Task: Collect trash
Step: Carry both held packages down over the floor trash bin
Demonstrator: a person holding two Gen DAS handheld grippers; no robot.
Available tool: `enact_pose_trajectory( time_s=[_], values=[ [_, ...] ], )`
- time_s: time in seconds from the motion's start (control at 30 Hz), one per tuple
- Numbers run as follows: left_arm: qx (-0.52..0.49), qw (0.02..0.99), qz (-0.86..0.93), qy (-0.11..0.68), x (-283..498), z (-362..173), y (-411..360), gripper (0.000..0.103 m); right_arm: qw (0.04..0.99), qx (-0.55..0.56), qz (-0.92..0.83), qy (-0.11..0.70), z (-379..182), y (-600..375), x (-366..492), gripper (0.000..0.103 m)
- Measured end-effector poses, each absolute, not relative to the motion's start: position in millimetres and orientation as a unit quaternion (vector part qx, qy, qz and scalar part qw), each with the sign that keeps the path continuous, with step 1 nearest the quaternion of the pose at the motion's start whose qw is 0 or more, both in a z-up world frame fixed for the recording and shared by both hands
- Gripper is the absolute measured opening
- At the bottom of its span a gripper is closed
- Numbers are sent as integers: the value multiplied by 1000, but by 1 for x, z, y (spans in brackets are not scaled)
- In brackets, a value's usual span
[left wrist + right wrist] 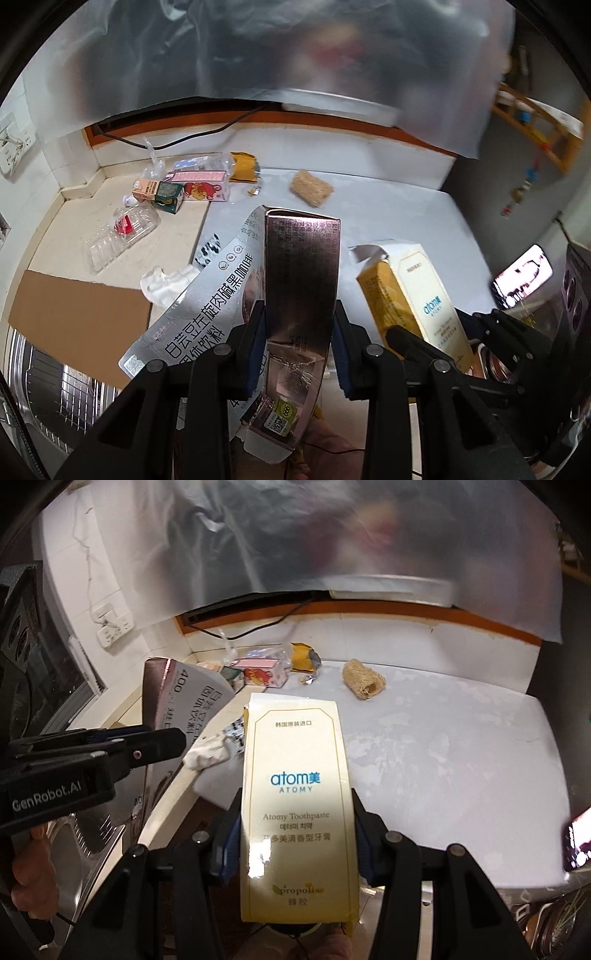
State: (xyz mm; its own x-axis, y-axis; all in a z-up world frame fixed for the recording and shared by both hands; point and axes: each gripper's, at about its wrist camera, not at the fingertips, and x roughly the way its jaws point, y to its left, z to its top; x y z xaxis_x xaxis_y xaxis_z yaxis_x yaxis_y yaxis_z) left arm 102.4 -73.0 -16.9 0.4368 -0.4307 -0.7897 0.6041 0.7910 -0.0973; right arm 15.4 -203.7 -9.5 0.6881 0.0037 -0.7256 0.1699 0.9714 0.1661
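My left gripper (298,328) is shut on a metallic pink carton (301,266), held upright above the counter; a flattened silver drink box (207,306) rides beside it. My right gripper (295,823) is shut on a yellow Atomy toothpaste box (295,794), also seen in the left wrist view (413,295). The left gripper shows at left in the right wrist view (147,746). More trash lies in the far corner: a clear plastic bottle (122,232), small cartons (162,190), a pink box (203,184), a yellow packet (243,166) and crumpled tissue (162,284).
A loofah (310,187) lies on the white board (461,738). A brown cardboard sheet (77,317) sits by the metal sink rack (40,373). A black cable (192,136) runs along the back wall. Translucent plastic sheeting (295,55) hangs overhead. A lit phone screen (521,280) sits at right.
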Motion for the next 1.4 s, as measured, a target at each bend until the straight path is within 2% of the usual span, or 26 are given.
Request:
enact_pose_trajectory(
  time_s=[0.33, 0.87, 1.17, 1.4],
  values=[
    [92, 823, -354, 436, 54, -18, -22, 31, 902, 103, -7, 420, -3, -161, -40, 50],
    [88, 813, -260, 514, 14, -81, 3, 31, 865, 58, 89, 490, -32, -148, -55, 50],
    [67, 797, -203, 565, 3, -135, 11, 31, 823, 54, 142, 547, -84, -143, -47, 50],
    [49, 775, -166, 607, 8, -208, 17, 31, 776, 64, 161, 607, -162, -135, -33, 50]
  ],
)
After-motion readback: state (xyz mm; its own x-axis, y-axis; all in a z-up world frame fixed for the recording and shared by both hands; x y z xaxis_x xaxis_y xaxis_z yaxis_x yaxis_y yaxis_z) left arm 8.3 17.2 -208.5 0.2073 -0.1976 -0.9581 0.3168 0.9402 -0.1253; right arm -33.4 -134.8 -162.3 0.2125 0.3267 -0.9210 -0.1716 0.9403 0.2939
